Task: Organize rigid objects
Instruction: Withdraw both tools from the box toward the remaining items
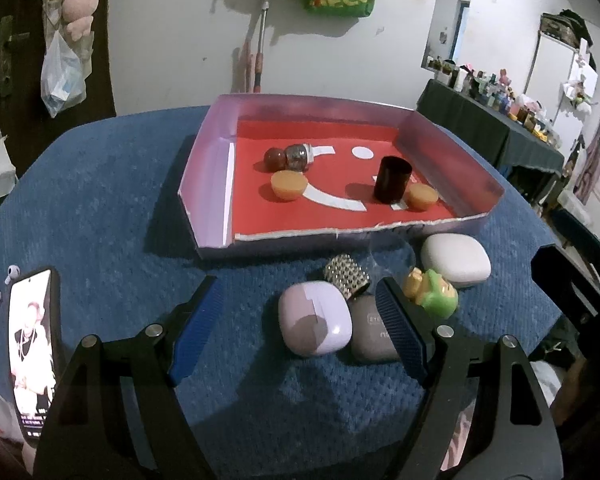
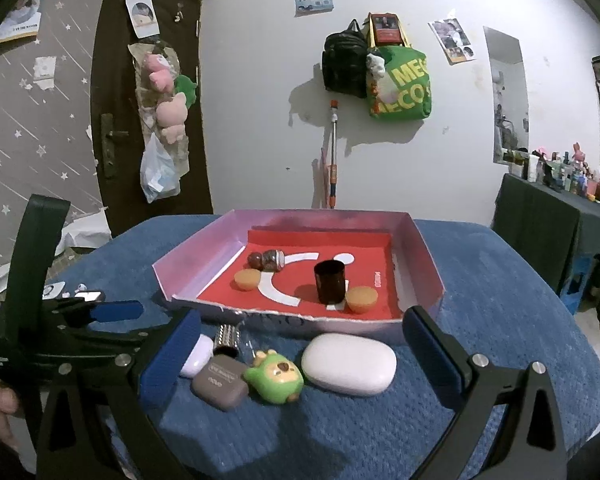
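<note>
A shallow pink box (image 1: 208, 168) (image 2: 196, 264) with a red floor holds a dark cylinder (image 1: 392, 179) (image 2: 331, 282), two orange cups (image 1: 287, 185) (image 2: 362, 299) and a small lying bottle (image 1: 296, 157) (image 2: 274, 260). In front of it on the blue cloth lie a lilac case (image 1: 315, 318) (image 2: 198, 354), a grey case (image 1: 370, 334) (image 2: 220, 380), a green figurine (image 1: 434, 290) (image 2: 275, 376), a white case (image 1: 456, 260) (image 2: 349, 364) and a studded cylinder (image 1: 347, 276) (image 2: 227, 336). My left gripper (image 1: 298, 320) (image 2: 118, 312) is open around the lilac and grey cases. My right gripper (image 2: 300, 364) is open, low over the cluster.
A phone (image 1: 34, 352) with a lit screen and earbuds (image 1: 12, 272) lie at the table's left edge. A dark side table (image 2: 560, 216) crowded with small bottles stands at the right. A door (image 2: 148, 112) and hanging bags (image 2: 396, 80) are on the far wall.
</note>
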`<state>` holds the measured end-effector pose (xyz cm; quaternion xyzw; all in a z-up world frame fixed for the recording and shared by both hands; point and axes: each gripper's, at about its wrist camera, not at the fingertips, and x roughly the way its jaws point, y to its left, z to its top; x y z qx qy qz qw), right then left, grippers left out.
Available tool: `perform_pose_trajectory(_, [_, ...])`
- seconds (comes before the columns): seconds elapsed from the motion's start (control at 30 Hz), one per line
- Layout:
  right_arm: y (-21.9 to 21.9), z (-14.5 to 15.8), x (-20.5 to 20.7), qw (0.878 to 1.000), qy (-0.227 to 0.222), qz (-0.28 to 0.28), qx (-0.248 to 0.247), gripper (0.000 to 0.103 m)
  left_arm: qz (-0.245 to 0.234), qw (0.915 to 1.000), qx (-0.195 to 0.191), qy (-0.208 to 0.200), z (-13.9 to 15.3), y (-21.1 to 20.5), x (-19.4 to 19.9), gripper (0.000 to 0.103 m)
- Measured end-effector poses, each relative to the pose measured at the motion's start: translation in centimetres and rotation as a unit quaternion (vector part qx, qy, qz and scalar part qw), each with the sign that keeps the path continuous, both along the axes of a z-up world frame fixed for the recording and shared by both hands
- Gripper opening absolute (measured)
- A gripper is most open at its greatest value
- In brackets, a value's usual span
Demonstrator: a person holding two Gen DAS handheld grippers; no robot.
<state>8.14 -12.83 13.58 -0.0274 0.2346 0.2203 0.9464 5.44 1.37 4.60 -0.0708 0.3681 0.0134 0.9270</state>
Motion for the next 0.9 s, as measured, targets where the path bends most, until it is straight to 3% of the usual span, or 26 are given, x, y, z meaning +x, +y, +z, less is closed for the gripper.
perform_pose_trajectory(0.33, [0.2,-2.0,-0.6,1.0,0.017,-0.005,-0.021,0.102,-0.002,0.9999,-0.007,0.009,-1.2,-0.2,-0.8,0.078])
perform_pose_trajectory(0.57, [0.1,-3.6,0.3,0.998,0.041,-0.018,-0.037,0.087,-0.003,0.9997,-0.017,0.019,-2.1,0.1,-0.6,0.078])
perform_pose_trajectory(0.9, [-1.4,-5.4,3.3,0.993,0.079,-0.063,-0.061,0.087,0.001,0.9991,-0.02,0.037,-3.5,0.5,0.3,0.078])
